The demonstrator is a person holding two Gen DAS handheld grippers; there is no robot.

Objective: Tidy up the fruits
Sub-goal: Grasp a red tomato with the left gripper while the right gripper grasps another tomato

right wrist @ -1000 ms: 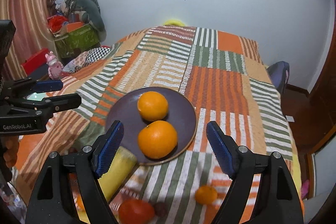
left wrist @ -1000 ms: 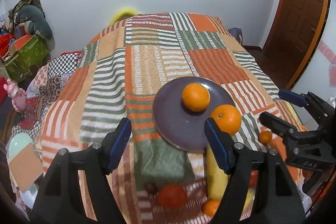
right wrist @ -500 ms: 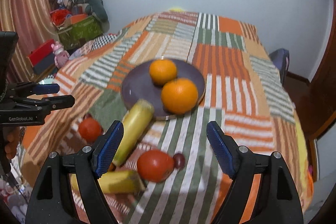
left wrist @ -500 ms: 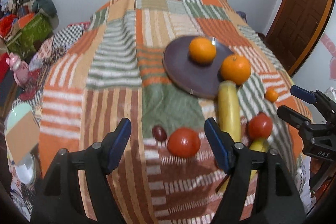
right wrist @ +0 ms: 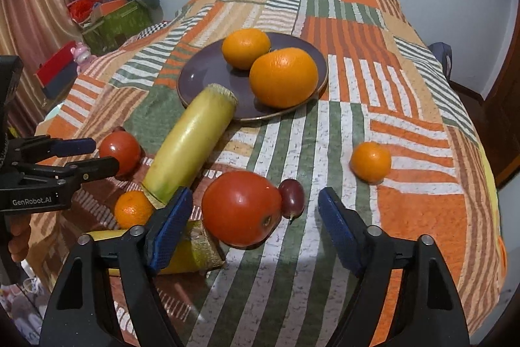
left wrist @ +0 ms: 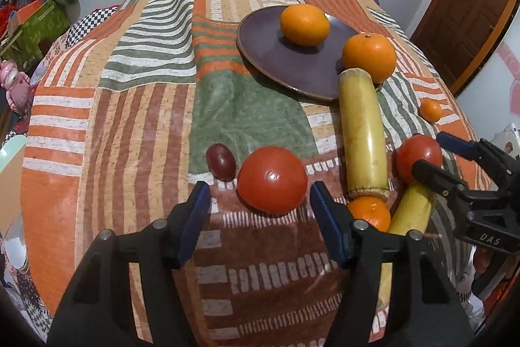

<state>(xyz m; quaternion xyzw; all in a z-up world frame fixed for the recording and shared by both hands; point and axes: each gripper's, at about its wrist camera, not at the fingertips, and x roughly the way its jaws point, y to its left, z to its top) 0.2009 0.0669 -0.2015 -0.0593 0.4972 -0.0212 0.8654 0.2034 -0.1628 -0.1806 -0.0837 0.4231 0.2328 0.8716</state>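
A dark purple plate (left wrist: 269, 54) (right wrist: 208, 70) on the patchwork cloth holds two oranges (left wrist: 305, 24) (right wrist: 283, 81). A yellow banana piece (left wrist: 361, 132) (right wrist: 190, 139) leans on its rim. In front lie a big red tomato (left wrist: 272, 179) (right wrist: 241, 206) beside a dark grape (left wrist: 221, 161) (right wrist: 292, 196), a second tomato (left wrist: 418, 155) (right wrist: 119, 151), a small orange (left wrist: 370, 212) (right wrist: 133, 208), another banana piece (left wrist: 411, 210) (right wrist: 191, 251) and a mandarin (left wrist: 430, 110) (right wrist: 370, 161). My left gripper (left wrist: 260, 217) is open just short of the big tomato. My right gripper (right wrist: 253, 220) is open around that tomato.
The cloth-covered table drops off at the near and right edges. A green box (right wrist: 113, 25) and clutter stand at the far left. A brown door (left wrist: 468, 8) is at the right. Each gripper shows in the other's view, the right gripper (left wrist: 455, 171) and the left gripper (right wrist: 78, 158).
Both grippers have pulled back and dropped lower toward the near fruits. The tomatoes, grape and banana pieces have come into close view. Both stay open.
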